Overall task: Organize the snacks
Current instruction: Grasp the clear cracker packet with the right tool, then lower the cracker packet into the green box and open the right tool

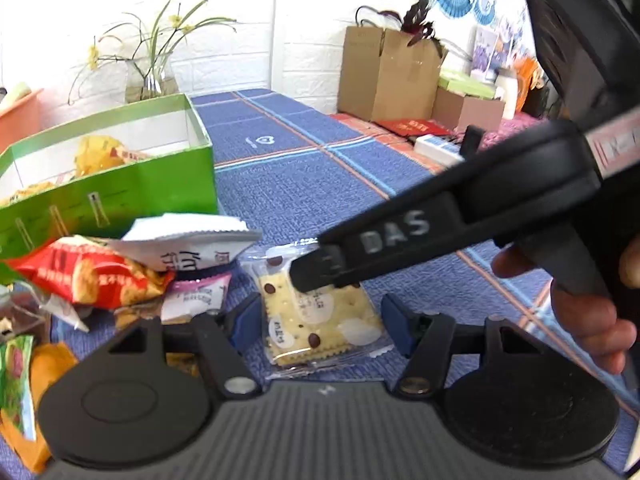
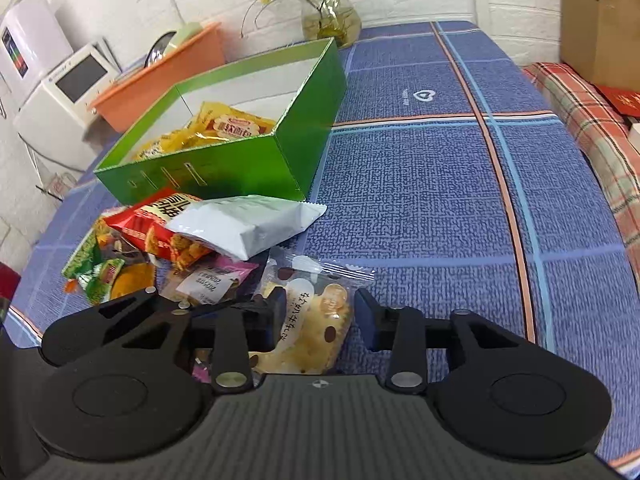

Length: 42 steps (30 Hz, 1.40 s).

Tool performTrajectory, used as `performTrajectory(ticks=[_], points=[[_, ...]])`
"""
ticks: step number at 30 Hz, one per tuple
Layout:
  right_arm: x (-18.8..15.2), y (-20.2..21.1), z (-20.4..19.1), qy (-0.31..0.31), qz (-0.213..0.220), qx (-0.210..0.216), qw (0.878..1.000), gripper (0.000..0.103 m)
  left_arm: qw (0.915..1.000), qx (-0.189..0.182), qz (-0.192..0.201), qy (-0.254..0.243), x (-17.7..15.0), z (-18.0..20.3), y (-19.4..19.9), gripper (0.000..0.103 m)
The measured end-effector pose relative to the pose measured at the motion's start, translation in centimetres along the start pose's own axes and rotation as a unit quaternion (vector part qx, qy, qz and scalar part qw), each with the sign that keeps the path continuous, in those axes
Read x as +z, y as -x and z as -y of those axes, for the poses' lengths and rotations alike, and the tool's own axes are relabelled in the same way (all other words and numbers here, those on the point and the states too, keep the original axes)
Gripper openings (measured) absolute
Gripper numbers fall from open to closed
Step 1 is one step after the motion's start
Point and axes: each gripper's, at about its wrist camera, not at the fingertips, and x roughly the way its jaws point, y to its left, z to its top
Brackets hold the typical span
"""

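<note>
Nearest me, the left gripper (image 1: 320, 320) has its jaws part open on either side of the packet (image 1: 308, 322). I see a sliver of cloth between each pad and the cracker, so nothing is pinched there. The packet lies flat on the desk (image 1: 320, 184), just right of the snack pile. Its long axis runs away from me along the jaws, with the far end leaning a little left.

It is a clear wrapper over a pale square cracker with brown dots and white label patches, crimped at both ends.

From the right wrist view, the right gripper (image 2: 320, 312) has the same packet between its jaws. Both pads look to be against its sides and the wrapper bows slightly, so I read that as a grip. A hand (image 1: 592, 320) holds that gripper.

To the left, a red bag (image 1: 100, 276) and a white pouch (image 1: 188, 240) top the pile. Behind them, the green box (image 1: 160, 184) holds yellow snacks.
</note>
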Motion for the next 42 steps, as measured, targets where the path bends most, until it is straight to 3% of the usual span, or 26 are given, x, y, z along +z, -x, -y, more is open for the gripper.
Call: performTrajectory(ticks=[7, 11, 17, 26, 28, 30, 35, 39, 41, 42], points=[[-1.4, 3.3, -0.8, -0.042, 0.034, 0.027, 0.998, 0.059, 0.9989, -0.016, 0.04, -0.017, -1.1, 1.3, 4.4, 0.064], [-1.5, 4.9, -2.3, -0.033, 0.061, 0.039, 0.997, 0.059, 0.9964, -0.01, 0.076, -0.035, -1.2, 1.8, 6.7, 0.064], [-0.9, 5.0, -5.5, 0.003, 0.08, 0.059, 0.995, 0.059, 0.992, 0.035, 0.111, -0.049, -2.0, 1.3, 9.7, 0.063], [2.4, 0.8, -10.2, 0.037, 0.07, 0.144, 0.986, 0.06, 0.9826, 0.12, 0.141, -0.016, -2.2, -3.7, 12.5, 0.063], [3.7, -0.5, -11.3, 0.048, 0.073, 0.158, 0.984, 0.06, 0.9802, 0.137, 0.143, -0.007, -1.4, -5.2, 12.5, 0.062], [4.9, -1.7, -12.4, 0.059, 0.087, 0.16, 0.982, 0.06, 0.9798, 0.136, 0.147, 0.001, -0.5, -6.8, 12.0, 0.052], [8.4, -4.8, -13.6, 0.083, 0.122, 0.13, 0.981, 0.06, 0.9817, 0.133, 0.135, 0.021, 2.8, -11.1, 8.6, 0.051], [10.8, -7.9, -11.9, 0.055, 0.118, 0.132, 0.983, 0.062, 0.9844, 0.123, 0.105, 0.07, 4.8, -15.4, 4.8, 0.051], [11.6, -8.9, -10.5, 0.014, 0.117, 0.141, 0.983, 0.063, 0.9843, 0.129, 0.086, 0.084, 5.5, -17.0, 3.0, 0.062], [11.8, -9.0, -9.8, -0.011, 0.119, 0.144, 0.982, 0.07, 0.9824, 0.14, 0.082, 0.092, 5.6, -17.5, 2.7, 0.064]])
